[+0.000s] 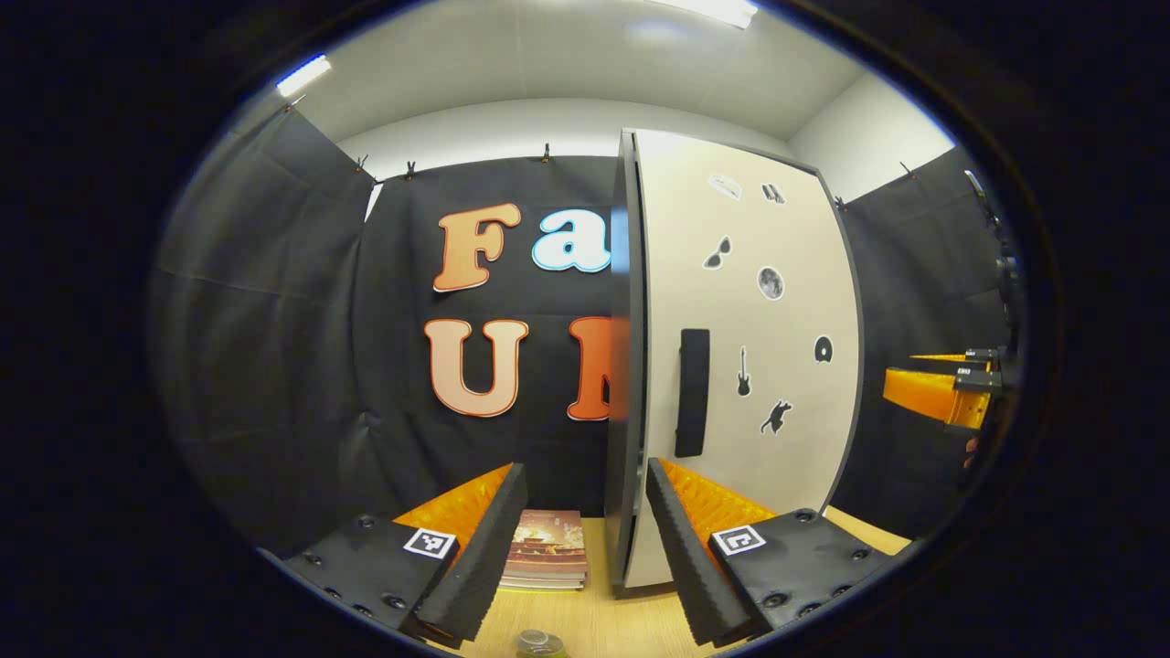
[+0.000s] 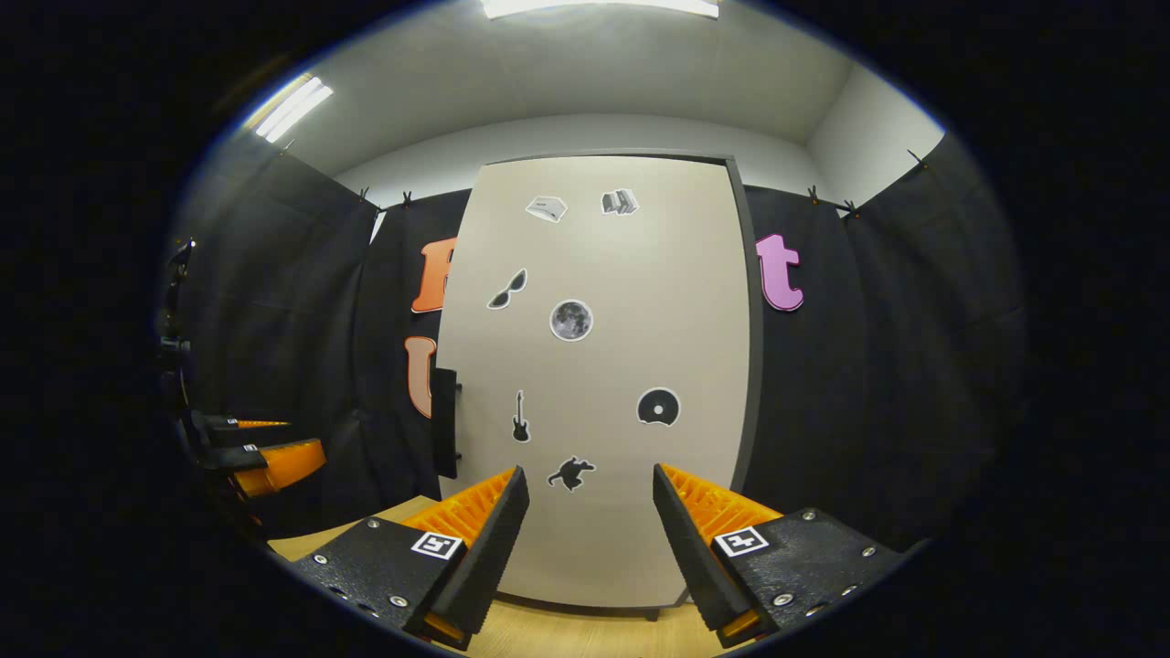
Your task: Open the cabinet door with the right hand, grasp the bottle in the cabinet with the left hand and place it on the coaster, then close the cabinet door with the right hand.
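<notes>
Beige and matte, the flat cabinet door [image 2: 599,384] stands shut straight ahead of the right gripper [image 2: 590,539], whose ridged fingers are spread wide and hold nothing; a dark bar handle [image 2: 444,422] runs upright along the door's edge, ahead and to that gripper's left, and looks the stiff, sure place to hook and pull; the panel itself should swing lightly. Small black stickers dot its smooth face. Ahead of the left gripper [image 1: 585,539], likewise wide apart and empty, lies a stack of books [image 1: 548,550] on the pale wooden table [image 1: 594,621], with a small round glassy object [image 1: 539,642] just below its fingertips; the bottle presumably sits behind the door.
</notes>
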Demonstrator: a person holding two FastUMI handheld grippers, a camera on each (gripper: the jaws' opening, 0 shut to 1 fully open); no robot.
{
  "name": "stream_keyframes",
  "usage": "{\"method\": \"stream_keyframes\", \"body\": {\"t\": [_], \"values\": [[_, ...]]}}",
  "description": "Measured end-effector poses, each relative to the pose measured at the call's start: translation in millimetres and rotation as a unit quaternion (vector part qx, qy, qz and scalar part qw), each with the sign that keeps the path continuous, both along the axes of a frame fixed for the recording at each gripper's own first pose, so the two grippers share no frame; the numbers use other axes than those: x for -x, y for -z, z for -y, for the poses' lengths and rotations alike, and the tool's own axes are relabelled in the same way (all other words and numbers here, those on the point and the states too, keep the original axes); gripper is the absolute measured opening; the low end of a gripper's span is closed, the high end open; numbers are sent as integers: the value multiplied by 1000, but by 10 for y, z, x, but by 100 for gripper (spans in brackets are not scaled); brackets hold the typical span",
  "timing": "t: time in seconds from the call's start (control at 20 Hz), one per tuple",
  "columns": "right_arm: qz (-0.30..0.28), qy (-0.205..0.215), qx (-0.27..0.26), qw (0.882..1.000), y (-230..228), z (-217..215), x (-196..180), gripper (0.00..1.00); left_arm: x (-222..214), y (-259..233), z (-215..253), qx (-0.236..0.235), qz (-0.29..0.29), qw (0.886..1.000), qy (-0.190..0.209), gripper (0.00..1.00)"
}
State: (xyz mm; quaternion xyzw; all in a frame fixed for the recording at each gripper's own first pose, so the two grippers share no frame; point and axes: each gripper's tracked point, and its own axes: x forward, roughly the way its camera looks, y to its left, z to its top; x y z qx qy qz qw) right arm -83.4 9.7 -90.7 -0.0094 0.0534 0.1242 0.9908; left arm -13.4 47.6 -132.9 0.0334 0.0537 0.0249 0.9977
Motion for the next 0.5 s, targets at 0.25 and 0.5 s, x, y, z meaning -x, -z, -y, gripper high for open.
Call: {"method": "stream_keyframes", "body": {"t": [0.25,0.5], "values": [[18,25,6,999,-126,343,180,88,47,-290,214,2,11,1000,4,87],[36,33,5,999,-302,548,305,88,131,-614,391,7,39,999,8,93]]}}
